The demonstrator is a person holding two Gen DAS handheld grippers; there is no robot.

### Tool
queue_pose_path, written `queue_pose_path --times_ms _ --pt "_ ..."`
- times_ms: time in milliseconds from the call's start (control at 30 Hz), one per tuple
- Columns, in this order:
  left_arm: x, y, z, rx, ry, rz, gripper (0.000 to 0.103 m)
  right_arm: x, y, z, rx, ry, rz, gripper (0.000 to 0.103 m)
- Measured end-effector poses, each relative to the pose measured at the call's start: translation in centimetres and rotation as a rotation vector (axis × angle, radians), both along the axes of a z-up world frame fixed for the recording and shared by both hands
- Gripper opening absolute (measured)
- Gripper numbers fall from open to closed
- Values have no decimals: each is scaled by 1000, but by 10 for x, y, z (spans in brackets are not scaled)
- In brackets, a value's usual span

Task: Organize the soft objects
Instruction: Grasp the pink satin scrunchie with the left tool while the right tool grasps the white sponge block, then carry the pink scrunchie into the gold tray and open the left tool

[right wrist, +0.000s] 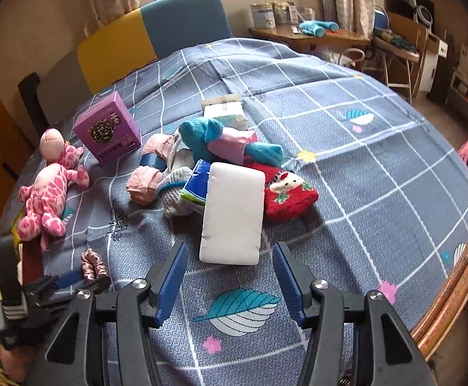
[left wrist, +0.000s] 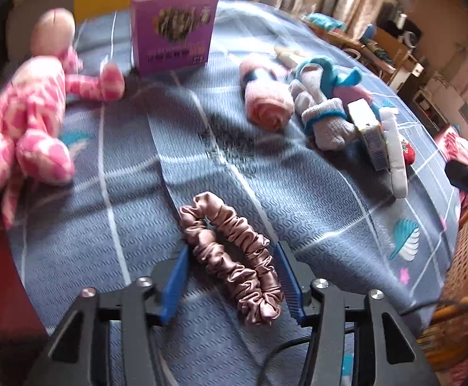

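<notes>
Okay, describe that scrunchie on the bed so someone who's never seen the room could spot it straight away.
Find the grey-blue checked bedspread. Near its front edge, apart from the sock pile, the left gripper straddles the scrunchie. It is a shiny, dusty-pink, ruffled fabric loop, unlike the matte spotted pink plush toy beyond.

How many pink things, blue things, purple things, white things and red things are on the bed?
Pink: 3, plush toy, rolled sock, scrunchie
Blue: 1, teal sock bundle
Purple: 1, box
White: 1, foam block
Red: 1, Christmas sock
Total: 7
</notes>
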State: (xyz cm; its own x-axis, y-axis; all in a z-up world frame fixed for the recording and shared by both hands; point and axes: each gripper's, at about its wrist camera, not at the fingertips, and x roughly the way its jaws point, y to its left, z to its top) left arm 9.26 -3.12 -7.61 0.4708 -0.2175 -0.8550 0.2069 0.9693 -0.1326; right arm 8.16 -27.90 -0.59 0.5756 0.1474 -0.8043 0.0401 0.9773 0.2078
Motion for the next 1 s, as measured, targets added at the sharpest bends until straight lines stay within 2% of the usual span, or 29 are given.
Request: queue_pose_path --times_ms 100,233,367,467,767,800,833,867,900,1000 --pt "-4 6 -2 -28 -20 -6 48 5 -4 -4 43 36 -14 56" --pt "-7 5 -2 -19 -33 -13 48 23 -4 -11 78 92 -24 58" --pt "-5 7 -3 -40 -30 -6 48 44 3 -21 36 144 -29 68" --pt "-4 10 -3 -64 -23 -3 48 60 1 -33 19 192 -42 71" --pt "-6 17 -3 -109 -24 9 48 78 -1 -55 10 252 -39 72" --pt "-7 18 -2 -113 -23 9 48 79 0 -56 16 253 -37 68" --pt "-7 18 -1 -111 -24 8 43 80 2 -57 17 255 -26 52" --pt "-9 19 1 -106 -26 7 30 80 5 -59 15 262 -4 52" --pt "-10 21 1 -114 -24 4 25 80 9 -59 5 262 7 52" --pt "-19 29 6 -155 -35 0 19 74 14 -49 -12 202 23 51"
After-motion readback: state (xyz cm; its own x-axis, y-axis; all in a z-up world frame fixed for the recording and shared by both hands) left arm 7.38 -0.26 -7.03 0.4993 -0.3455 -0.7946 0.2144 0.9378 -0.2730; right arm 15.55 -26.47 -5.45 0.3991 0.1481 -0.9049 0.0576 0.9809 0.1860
